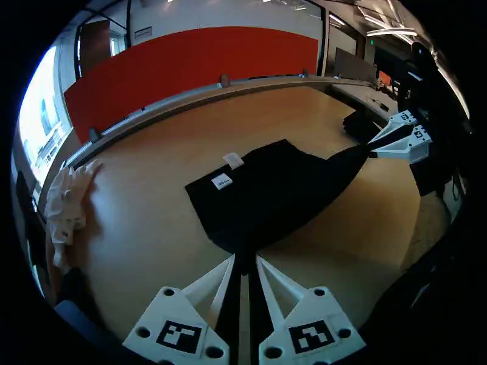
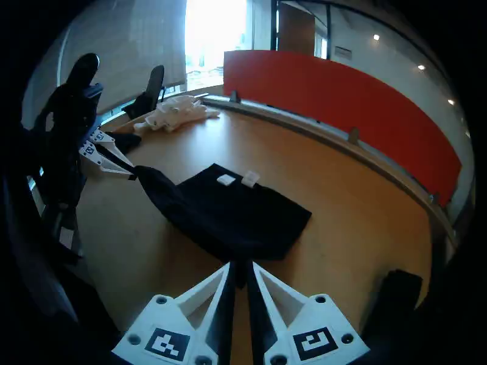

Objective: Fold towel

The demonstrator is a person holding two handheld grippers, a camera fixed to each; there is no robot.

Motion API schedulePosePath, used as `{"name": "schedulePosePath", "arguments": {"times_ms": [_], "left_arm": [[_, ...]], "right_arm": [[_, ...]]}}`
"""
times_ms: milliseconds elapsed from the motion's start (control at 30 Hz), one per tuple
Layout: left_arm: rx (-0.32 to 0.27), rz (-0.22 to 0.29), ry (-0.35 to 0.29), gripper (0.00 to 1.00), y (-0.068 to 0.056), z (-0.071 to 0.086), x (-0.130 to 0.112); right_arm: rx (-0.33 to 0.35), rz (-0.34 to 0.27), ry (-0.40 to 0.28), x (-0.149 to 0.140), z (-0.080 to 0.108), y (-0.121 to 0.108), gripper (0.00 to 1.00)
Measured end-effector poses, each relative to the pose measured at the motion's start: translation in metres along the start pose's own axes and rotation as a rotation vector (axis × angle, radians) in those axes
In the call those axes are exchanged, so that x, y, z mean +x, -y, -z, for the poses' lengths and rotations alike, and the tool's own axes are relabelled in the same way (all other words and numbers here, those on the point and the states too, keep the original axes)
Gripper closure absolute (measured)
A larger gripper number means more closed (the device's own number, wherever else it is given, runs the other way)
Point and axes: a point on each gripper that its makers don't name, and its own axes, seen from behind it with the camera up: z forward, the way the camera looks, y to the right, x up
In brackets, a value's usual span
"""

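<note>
Left gripper (image 1: 245, 258): I have its white plastic fingers pressed together on a corner of the towel, with dark cloth running up between them
Right gripper (image 2: 240, 264): fingers likewise pinched on another corner; in the left gripper view I see it holding that corner raised off the table
Table (image 1: 152, 201): broad, smooth pale wood with a curved far edge
Red panel (image 1: 182, 67): flat matte screen along that far edge
Towel (image 1: 274, 188): black, soft, roughly rectangular, lying mid-table; flat in the middle, two corners drawn up into taut peaks
White cloth (image 1: 64, 207): crumpled heap near the table edge, well apart from the towel
Tags (image 1: 222, 180): two small white rectangles near the towel's far edge
</note>
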Motion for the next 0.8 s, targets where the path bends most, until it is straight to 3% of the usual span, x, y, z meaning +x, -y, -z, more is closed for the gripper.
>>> {"name": "schedulePosePath", "arguments": {"times_ms": [300, 800], "left_arm": [[-0.006, 0.008, -0.011, 0.92, -0.001, 0.018, 0.019], [-0.024, 0.028, -0.017, 0.92, -0.011, 0.044, 0.029]], "right_arm": [[-0.006, 0.002, -0.026, 0.018, 0.022, 0.001, 0.89], [0.001, -0.002, -0.050, 0.036, 0.048, 0.006, 0.89]]}}
